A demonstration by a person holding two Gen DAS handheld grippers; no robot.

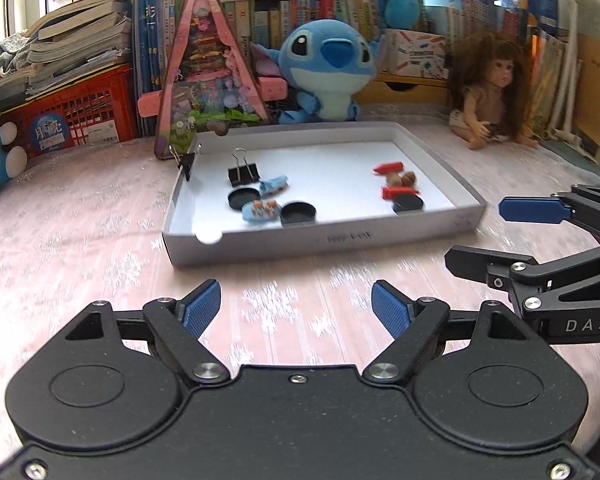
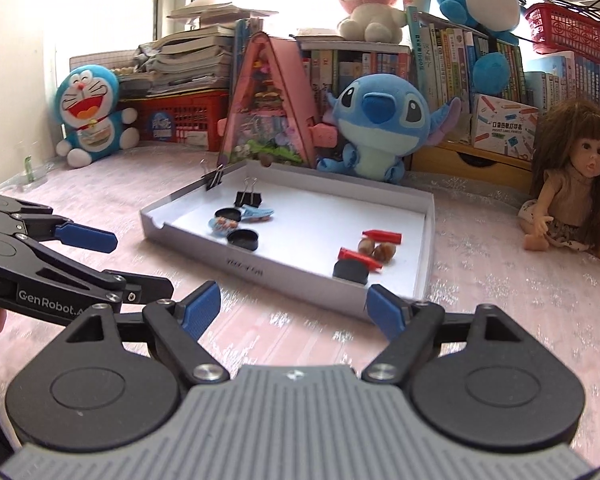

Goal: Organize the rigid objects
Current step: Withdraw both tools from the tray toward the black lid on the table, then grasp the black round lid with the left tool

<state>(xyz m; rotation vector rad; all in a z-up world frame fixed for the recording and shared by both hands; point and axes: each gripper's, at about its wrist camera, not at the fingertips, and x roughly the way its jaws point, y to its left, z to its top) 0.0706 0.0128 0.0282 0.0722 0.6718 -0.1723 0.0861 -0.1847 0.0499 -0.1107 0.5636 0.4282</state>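
A shallow white tray (image 1: 340, 240) (image 2: 260, 272) lies on the pink tablecloth. On its left side sit a black binder clip (image 1: 243, 174) (image 2: 248, 199), two black round caps (image 1: 243, 199) (image 2: 243, 239) and two small blue toy shoes (image 1: 274, 184) (image 2: 258, 213). Two red pieces (image 1: 388, 168) (image 2: 382, 236), brown nuts (image 1: 402, 178) (image 2: 376, 249) and a third cap (image 1: 408, 204) (image 2: 351, 272) lie on its right. Another clip (image 1: 187, 164) (image 2: 214, 178) grips the left wall. My left gripper (image 1: 296, 308) (image 2: 128, 260) and right gripper (image 2: 294, 308) (image 1: 500, 236) hover open and empty just short of the tray's front.
Behind the tray stand a pink triangular case (image 1: 208, 80), a blue plush (image 1: 328, 64) and a doll (image 1: 492, 92) at the right. A red crate (image 1: 76, 112), stacked books and a bookshelf fill the back. A blue cat plush (image 2: 90, 112) sits at the far left.
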